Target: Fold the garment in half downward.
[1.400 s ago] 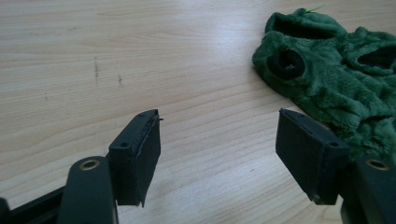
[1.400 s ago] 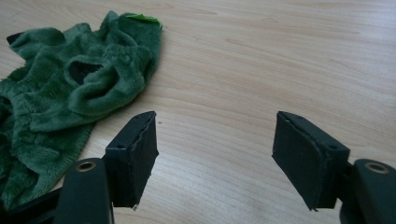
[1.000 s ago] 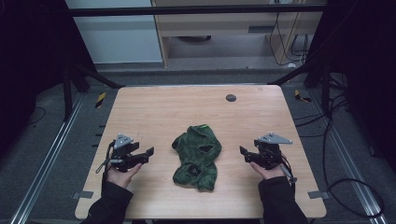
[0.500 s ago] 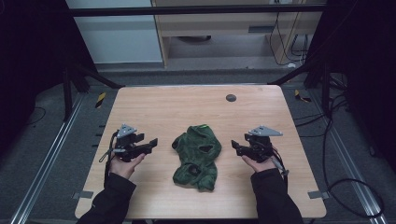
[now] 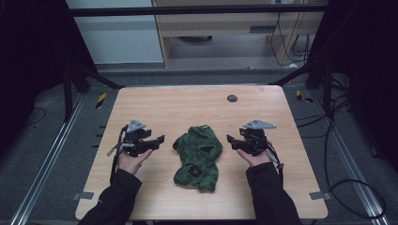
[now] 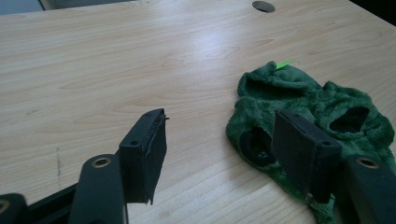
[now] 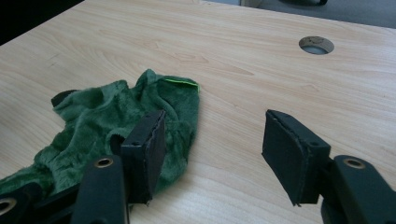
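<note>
A crumpled dark green fleece garment (image 5: 197,157) with a small bright green tag lies in the middle of the wooden table (image 5: 187,103). My left gripper (image 5: 158,140) is held just left of it, pointing at it, with its jaws wide apart. They have eased slightly closer, with nothing between them. In the left gripper view the garment (image 6: 317,98) lies ahead, partly behind the right jaw of that gripper (image 6: 222,128). My right gripper (image 5: 230,139) is held just right of the garment (image 7: 107,121). Its jaws (image 7: 215,128) have just been closing a little over bare wood.
A round cable hole (image 5: 232,98) sits in the far part of the table. Metal frame rails run along both sides on the floor, and cables trail at the right. A cabinet stands beyond the far edge.
Both hands have moved inward toward the garment and a little up the table. The garment has not moved.
</note>
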Demonstrator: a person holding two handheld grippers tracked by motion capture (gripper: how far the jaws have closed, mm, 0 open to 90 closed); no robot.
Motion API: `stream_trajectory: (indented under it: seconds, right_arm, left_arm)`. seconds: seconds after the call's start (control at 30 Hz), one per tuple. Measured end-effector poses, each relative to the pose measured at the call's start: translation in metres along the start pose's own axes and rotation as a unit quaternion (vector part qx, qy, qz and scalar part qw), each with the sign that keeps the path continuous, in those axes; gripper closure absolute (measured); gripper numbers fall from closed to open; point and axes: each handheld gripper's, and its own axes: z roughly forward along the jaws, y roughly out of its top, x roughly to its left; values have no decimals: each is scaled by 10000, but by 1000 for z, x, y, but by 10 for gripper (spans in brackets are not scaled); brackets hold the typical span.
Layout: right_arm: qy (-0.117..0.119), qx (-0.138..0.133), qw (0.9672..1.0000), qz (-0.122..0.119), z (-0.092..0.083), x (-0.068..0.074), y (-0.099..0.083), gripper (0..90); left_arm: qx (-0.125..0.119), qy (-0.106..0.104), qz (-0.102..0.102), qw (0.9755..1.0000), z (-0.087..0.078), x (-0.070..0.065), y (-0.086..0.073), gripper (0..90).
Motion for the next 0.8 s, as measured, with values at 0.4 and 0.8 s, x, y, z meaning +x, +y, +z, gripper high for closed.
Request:
stream_trajectory:
  seconds: [0.4,0.8]
  right_arm:
    - [-8,14,10000,21,12,0,7,421]
    - [55,107,9999,-12,27,4,12,434]
  left_arm:
    - [53,-86,90,9999,19,-9,12,362]
    - [128,-199,139,9996,37,-14,22,374]
